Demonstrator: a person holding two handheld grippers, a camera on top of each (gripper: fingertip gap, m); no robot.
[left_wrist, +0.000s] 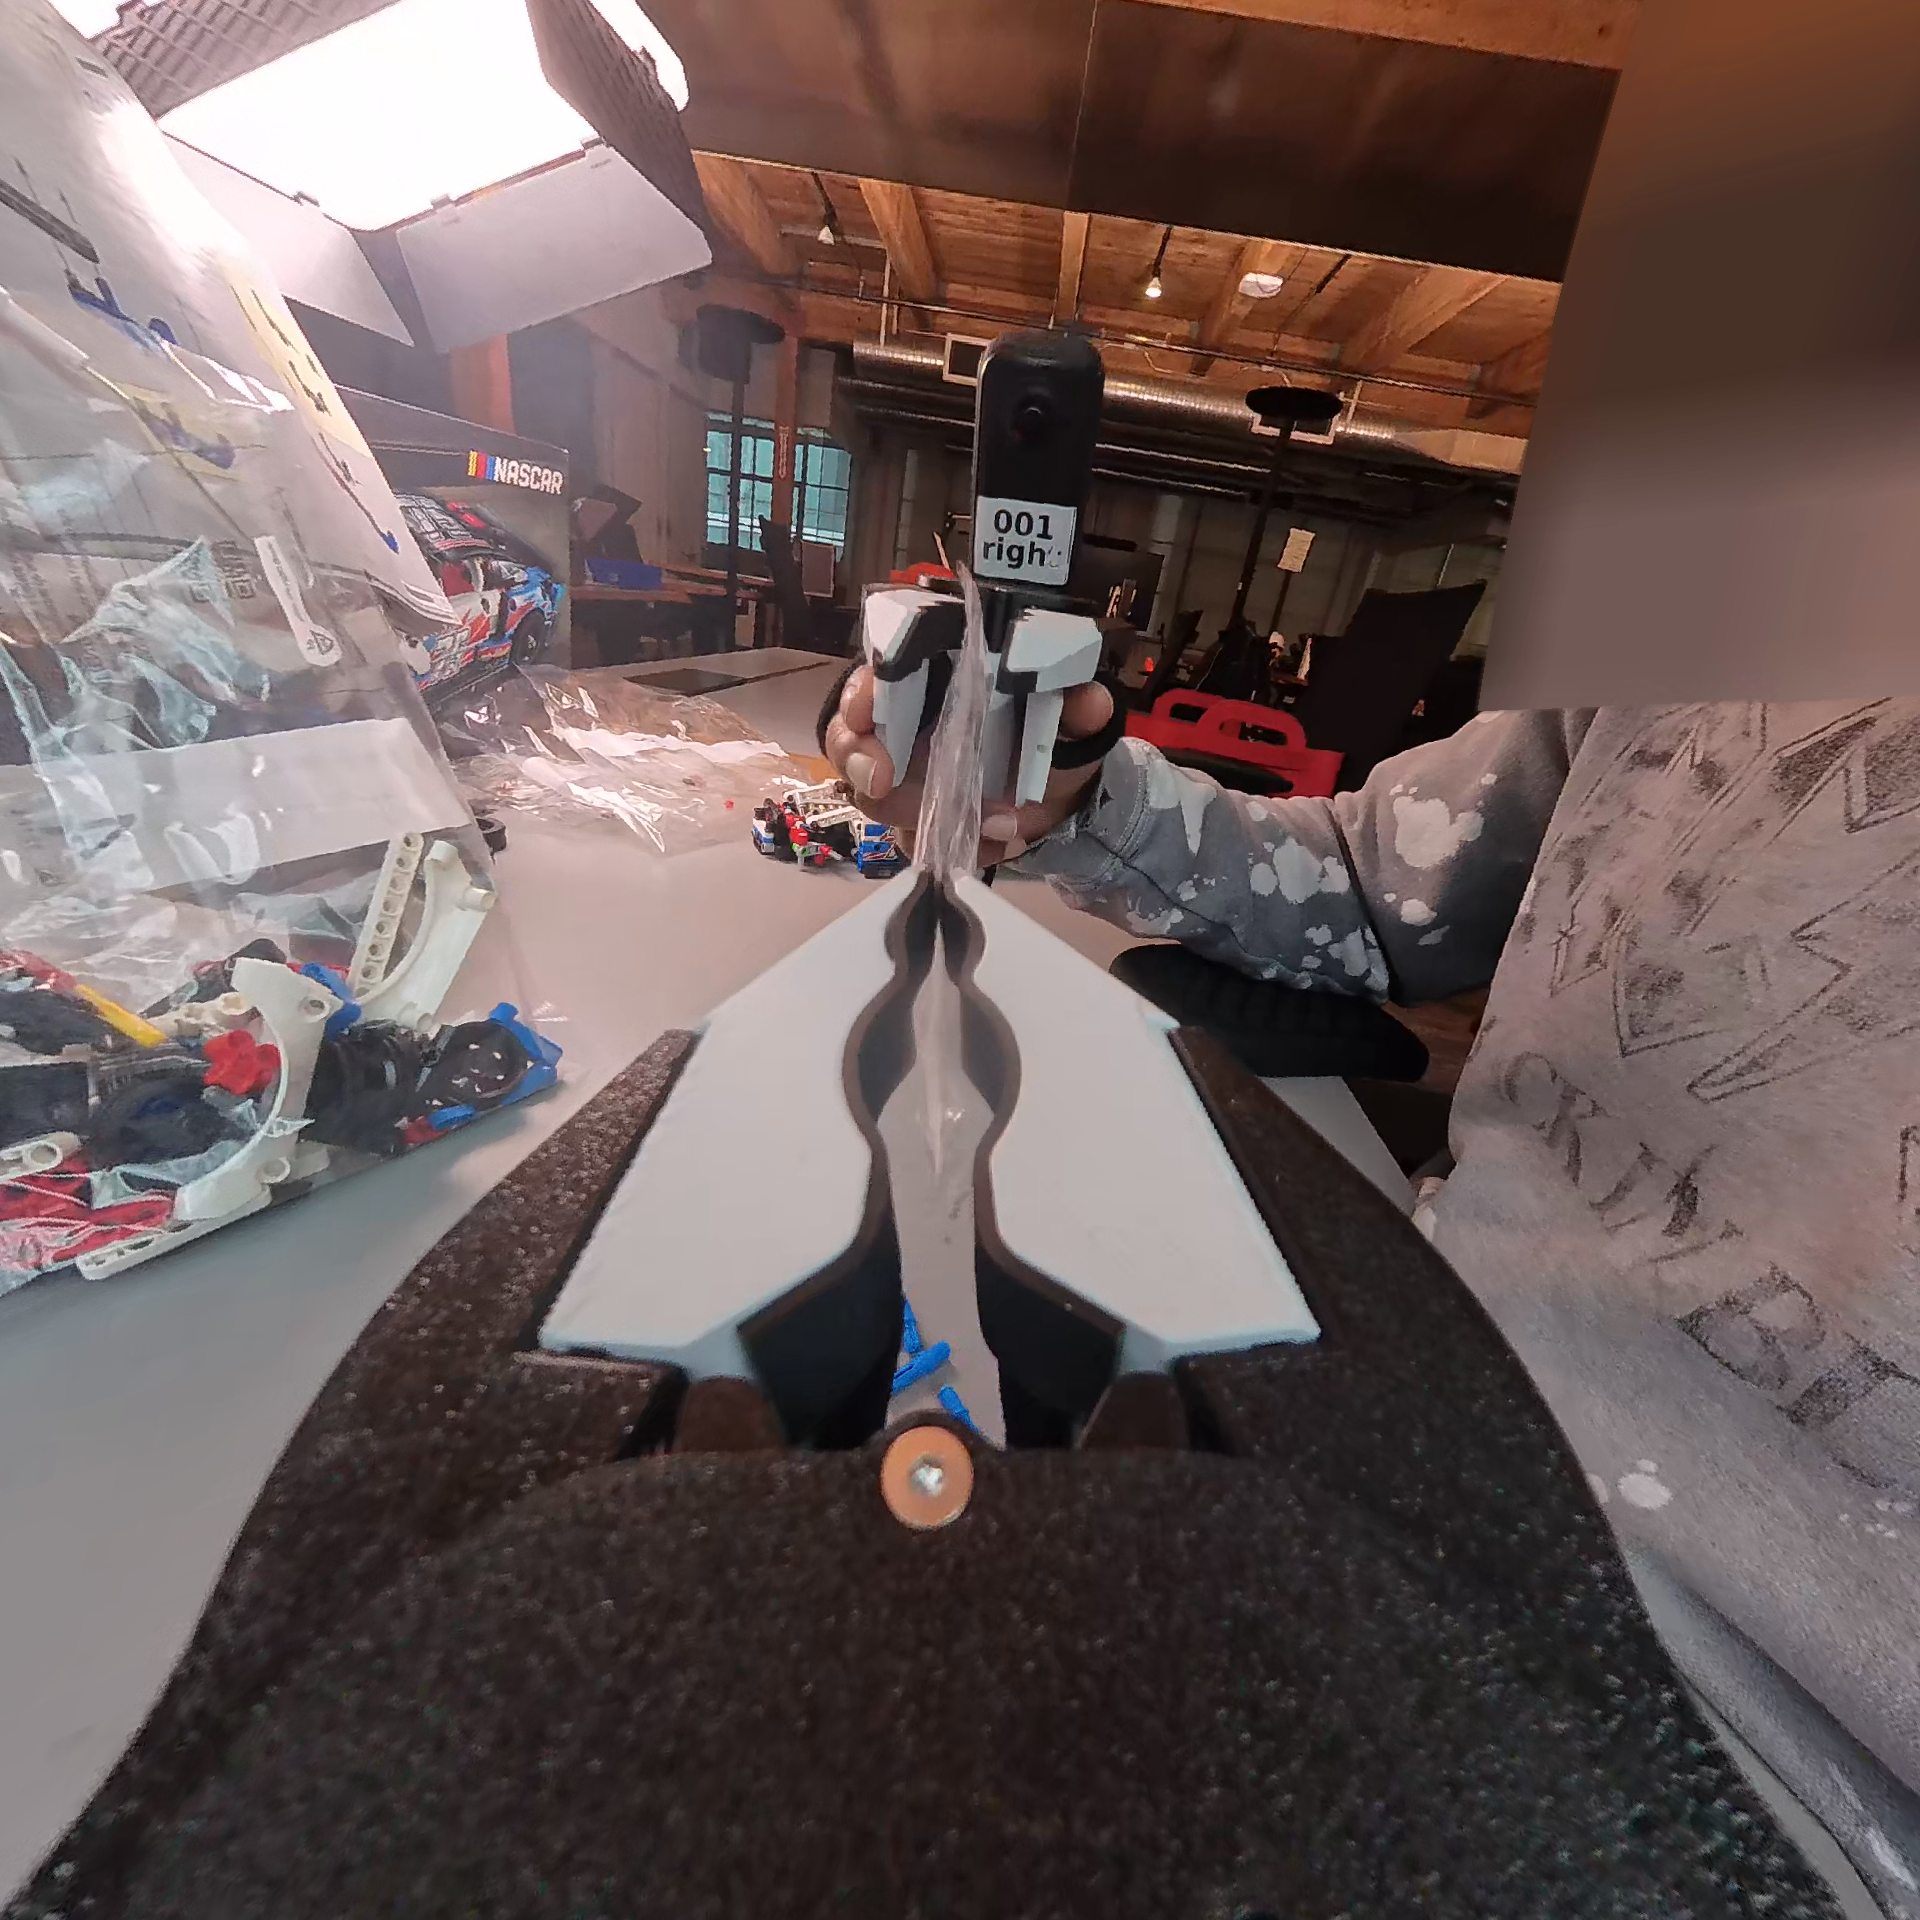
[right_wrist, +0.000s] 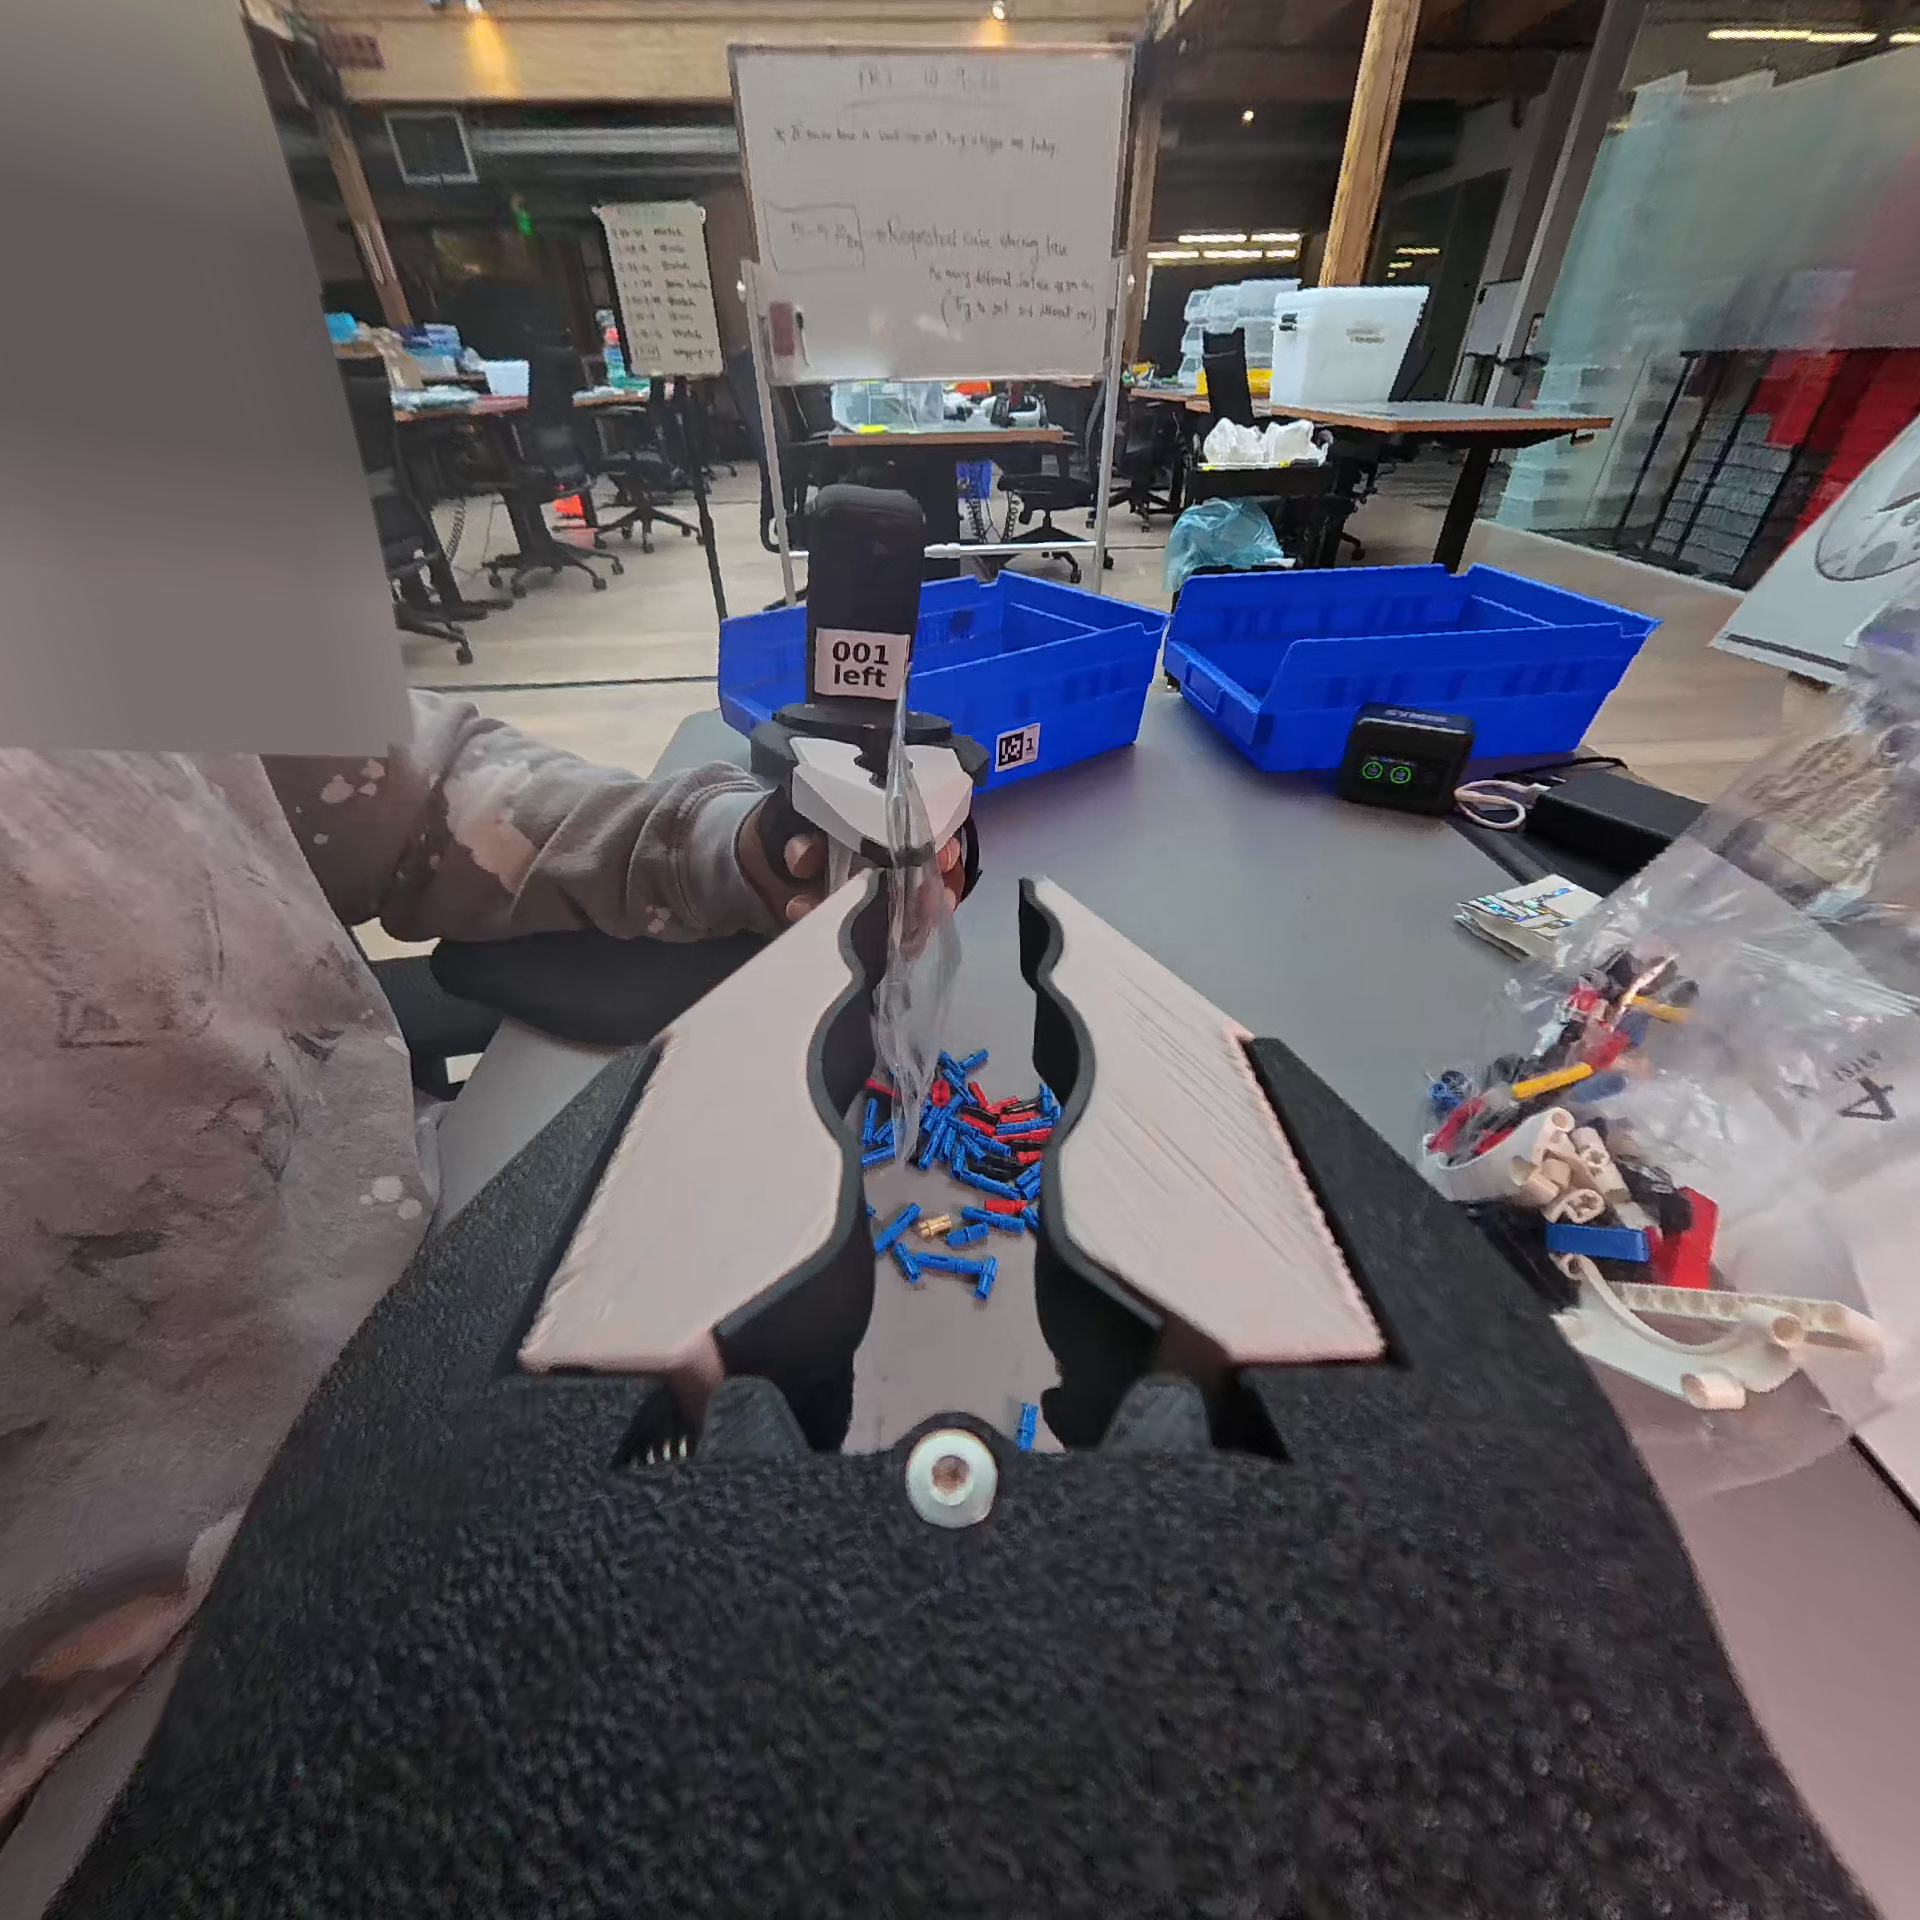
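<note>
My left gripper is shut on a small clear plastic bag and holds it edge-on above the grey table. In the right wrist view the left gripper holds the bag so that it hangs limp. My right gripper is open, and the bag hangs between its fingers, against the left finger. It also shows open in the left wrist view. A loose pile of small blue, red and black pins lies on the table under the bag.
A large clear bag of mixed parts lies beside the grippers, also in the right wrist view. A printed box, empty clear bags and a small part-built model lie beyond. Two blue bins and a black device stand at the far edge. One gripper's finger ends stand about 8 centimetres off the other's.
</note>
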